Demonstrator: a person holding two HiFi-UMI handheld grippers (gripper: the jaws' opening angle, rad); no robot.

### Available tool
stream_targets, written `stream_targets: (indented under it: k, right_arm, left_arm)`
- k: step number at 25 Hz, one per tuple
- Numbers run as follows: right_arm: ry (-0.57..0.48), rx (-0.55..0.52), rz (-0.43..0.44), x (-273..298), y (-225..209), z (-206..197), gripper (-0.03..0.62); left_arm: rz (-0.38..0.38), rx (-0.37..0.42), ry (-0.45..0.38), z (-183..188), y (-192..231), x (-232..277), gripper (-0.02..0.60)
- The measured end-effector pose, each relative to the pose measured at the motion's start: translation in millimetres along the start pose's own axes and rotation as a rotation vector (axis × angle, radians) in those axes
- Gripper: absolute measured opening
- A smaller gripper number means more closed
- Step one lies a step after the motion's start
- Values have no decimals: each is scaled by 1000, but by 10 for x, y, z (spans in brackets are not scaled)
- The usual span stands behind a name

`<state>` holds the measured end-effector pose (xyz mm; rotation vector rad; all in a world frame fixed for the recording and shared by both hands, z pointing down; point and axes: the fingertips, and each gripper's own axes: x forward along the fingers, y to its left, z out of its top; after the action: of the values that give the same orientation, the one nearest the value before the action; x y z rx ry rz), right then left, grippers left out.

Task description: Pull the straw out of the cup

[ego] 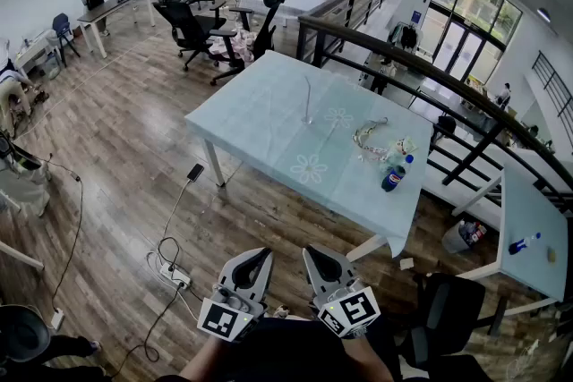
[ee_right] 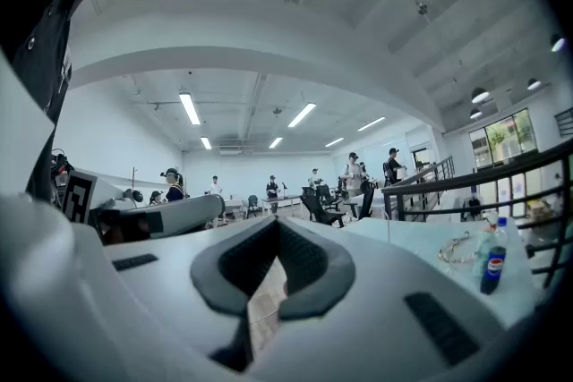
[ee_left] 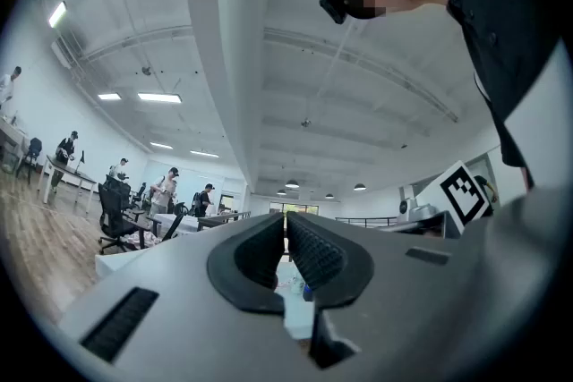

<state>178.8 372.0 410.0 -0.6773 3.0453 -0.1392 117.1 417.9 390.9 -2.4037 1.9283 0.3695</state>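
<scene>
- L tongs: the 2 dark bumpy pads sit together at the tip, w/ nothing btwn them. This one tips up a bit.
- R tongs: the pads are pressed together too, w/ nothing btwn them. This one sits flat.
- Both tongs are held low, close to the person's body. They're side by side, near each other but not touching.
- Each has a white cube w/ black squares at its back end: L cube, R cube.
- Straw: far ahead of both tongs, well apart from them. It stands thin & almost straight up on the table.
- Cup: can't make it out at the straw's foot, too small to tell from here.
- The table has a pale blue cloth w/ white flowers. It's ahead of the tongs, w/ wood floor btwn.
- Bottle: blue label & blue cap. It stands on the table ahead & to the R of the R tongs, nearer to the tongs than the straw is.
- Stringy thing: lies on the table btwn straw & bottle. Can't tell what it is.
- On the floor ahead-L of the L tongs: a white plug strip w/ cords, & farther on a dark phone by a table leg.
- Way past the table: black chairs, more tables & people standing.
- A black rail runs along the far R side of the table.
</scene>
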Motion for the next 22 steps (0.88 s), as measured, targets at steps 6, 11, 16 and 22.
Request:
stream_targets:
  k: [6,11,16,22]
  right_arm:
    - [-5,7,-6,-9,26,-31,9]
    - [-10,6,-11,-30,-18,-20,8]
    - [-8,6,-26,-50,-41,-16,9]
    - [-6,13,-36,-75,-104,-43,9]
  left_arm:
    - [0,7,13,-50,22,-26,20]
    - [-12,8,5,-35,-12,32,20]
    - [-26,6,13,-54,-34,66,20]
    - [-29,-5,28,-119,-67,94,20]
